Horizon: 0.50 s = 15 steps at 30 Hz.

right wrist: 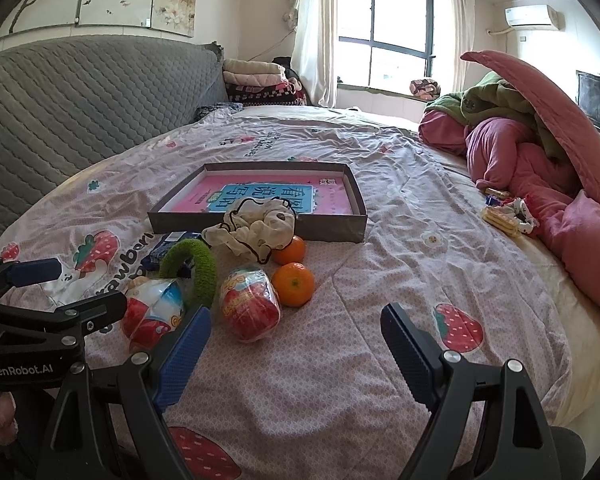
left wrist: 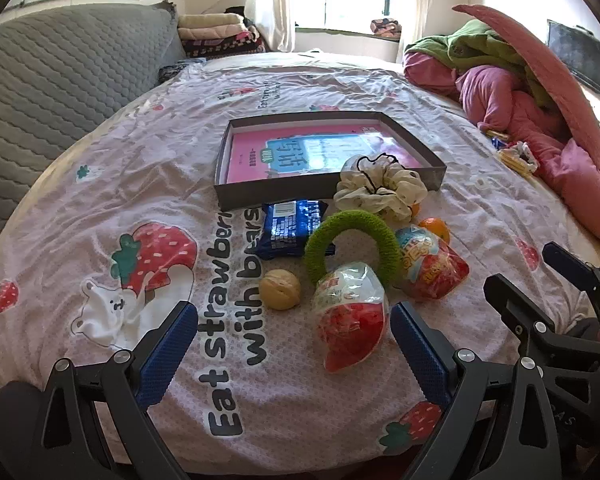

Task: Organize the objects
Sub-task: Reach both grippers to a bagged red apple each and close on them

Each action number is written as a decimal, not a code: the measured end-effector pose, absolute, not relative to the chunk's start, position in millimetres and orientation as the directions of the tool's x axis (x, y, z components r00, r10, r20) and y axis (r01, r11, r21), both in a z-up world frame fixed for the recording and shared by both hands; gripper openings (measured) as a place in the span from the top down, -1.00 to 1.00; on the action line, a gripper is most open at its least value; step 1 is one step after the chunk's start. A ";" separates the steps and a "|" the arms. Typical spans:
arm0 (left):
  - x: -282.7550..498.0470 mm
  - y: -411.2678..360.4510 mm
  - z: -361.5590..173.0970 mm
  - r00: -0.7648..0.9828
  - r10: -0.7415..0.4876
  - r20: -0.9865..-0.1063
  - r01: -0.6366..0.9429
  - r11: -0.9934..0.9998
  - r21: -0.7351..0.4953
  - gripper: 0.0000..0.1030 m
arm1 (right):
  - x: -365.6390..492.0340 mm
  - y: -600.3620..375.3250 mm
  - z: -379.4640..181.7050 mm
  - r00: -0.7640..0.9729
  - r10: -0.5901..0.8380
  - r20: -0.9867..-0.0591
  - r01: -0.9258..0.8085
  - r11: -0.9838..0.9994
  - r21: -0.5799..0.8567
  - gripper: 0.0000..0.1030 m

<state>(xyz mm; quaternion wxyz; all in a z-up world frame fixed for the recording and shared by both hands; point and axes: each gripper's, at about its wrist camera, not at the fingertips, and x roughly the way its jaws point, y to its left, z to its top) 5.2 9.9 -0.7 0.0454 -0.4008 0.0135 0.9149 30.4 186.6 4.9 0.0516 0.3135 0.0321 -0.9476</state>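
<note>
Both spread wide, holding nothing: left gripper (left wrist: pixel 294 344) just short of wrapped snack (left wrist: pixel 350 316); right gripper (right wrist: pixel 296 344) near second snack (right wrist: pixel 250 306), oranges (right wrist: pixel 293 283).

This is a home bedroom. Ahead of the tongs spreads a bed (right wrist: pixel 380 200) under a strawberry-print cover, with a grey quilted headboard (right wrist: pixel 80 100) off to their left. Crumpled pink and green bedding (right wrist: pixel 520 152) is heaped to the right. Beyond, a curtained window (right wrist: pixel 388 36), folded blankets (right wrist: pixel 256 80) and a wall air conditioner (right wrist: pixel 530 16).
</note>
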 end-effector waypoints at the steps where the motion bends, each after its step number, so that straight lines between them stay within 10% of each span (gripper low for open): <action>1: 5.6 10.1 0.0 -0.675 0.076 -0.734 -0.096 -0.995 -0.015 -0.89 | 30.7 187.0 5.3 -0.799 -0.077 -0.596 0.116 -0.993 -0.028 -0.68; 15: 6.2 9.3 0.2 -0.674 0.083 -0.734 -0.101 -0.995 -0.020 -0.89 | 32.3 191.1 8.7 -0.810 -0.074 -0.582 0.106 -0.994 -0.021 -0.68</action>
